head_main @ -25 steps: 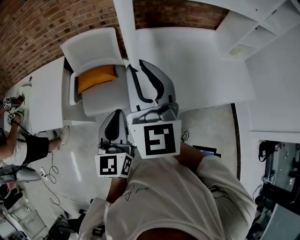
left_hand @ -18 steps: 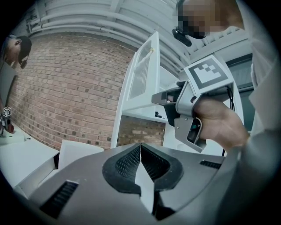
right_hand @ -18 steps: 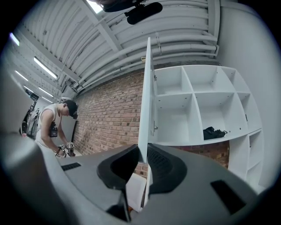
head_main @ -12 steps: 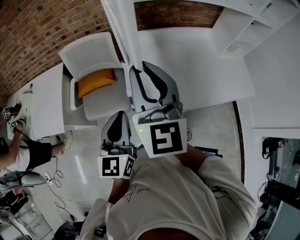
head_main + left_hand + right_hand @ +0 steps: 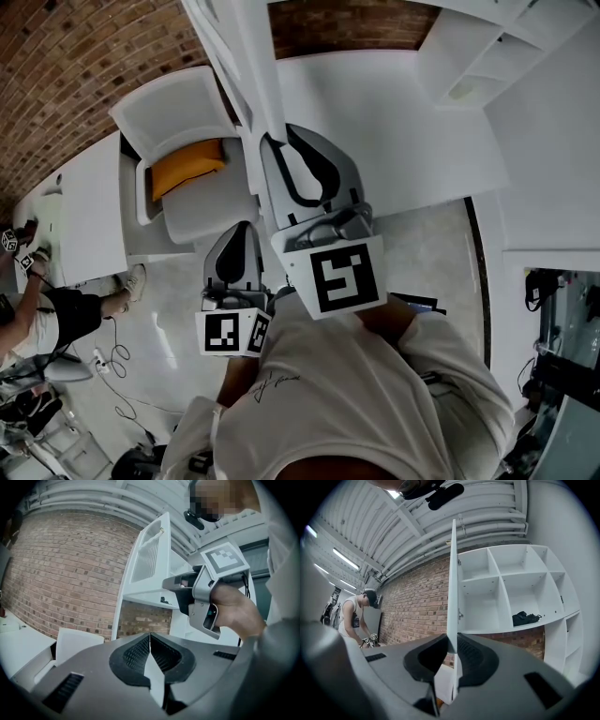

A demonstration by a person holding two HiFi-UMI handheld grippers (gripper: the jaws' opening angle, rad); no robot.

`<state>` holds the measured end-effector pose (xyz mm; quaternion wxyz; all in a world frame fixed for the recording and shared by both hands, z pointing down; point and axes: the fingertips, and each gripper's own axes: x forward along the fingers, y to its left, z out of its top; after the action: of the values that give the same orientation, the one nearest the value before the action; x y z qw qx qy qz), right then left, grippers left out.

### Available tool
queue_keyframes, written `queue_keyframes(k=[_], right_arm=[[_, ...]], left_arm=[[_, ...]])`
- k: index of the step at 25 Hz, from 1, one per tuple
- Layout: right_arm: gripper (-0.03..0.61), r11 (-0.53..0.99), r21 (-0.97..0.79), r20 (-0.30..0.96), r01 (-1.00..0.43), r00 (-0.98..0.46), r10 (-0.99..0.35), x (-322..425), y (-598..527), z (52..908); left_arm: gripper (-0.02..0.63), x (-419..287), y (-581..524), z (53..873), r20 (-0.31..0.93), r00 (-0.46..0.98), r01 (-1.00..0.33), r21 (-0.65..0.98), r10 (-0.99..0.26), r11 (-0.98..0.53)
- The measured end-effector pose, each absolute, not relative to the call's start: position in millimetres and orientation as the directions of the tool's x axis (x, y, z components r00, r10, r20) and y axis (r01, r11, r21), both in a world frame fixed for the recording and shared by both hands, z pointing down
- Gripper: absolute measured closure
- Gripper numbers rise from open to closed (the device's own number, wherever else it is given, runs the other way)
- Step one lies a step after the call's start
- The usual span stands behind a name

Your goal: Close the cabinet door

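A second person bends at a white bench at far left. Just right of the bench stands a white chair with an orange cushion on its seat.

The left tongs have their tips pressed together with nothing between them. In the head view they are held low, just left of the right tongs and apart from the door.

The door is open. It stands out from the left edge of the cabinet, upright and edge-on in the right gripper view. Two hinges show on its cabinet-side face.

The right tongs are pinching the door's free edge in its lower part, one pad on each face. The left gripper view shows a hand round the handle behind them.

The cabinet is white, with open compartments, against a brick wall. A dark bundle lies in the lower row, second compartment from the door.
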<state>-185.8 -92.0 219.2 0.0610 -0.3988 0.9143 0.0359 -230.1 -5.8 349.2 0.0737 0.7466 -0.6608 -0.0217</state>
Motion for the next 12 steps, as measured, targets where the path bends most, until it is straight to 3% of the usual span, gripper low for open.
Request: queue_keyframes(k=[12], right_arm=[[0.511, 0.695, 0.0, -0.14, -0.719, -0.688, -0.712, -170.5, -103.5, 219.0]], left_arm=[[0.597, -216.3, -22.4, 352.3, 0.079, 0.16, -0.978, 0.148, -0.984, -0.148]])
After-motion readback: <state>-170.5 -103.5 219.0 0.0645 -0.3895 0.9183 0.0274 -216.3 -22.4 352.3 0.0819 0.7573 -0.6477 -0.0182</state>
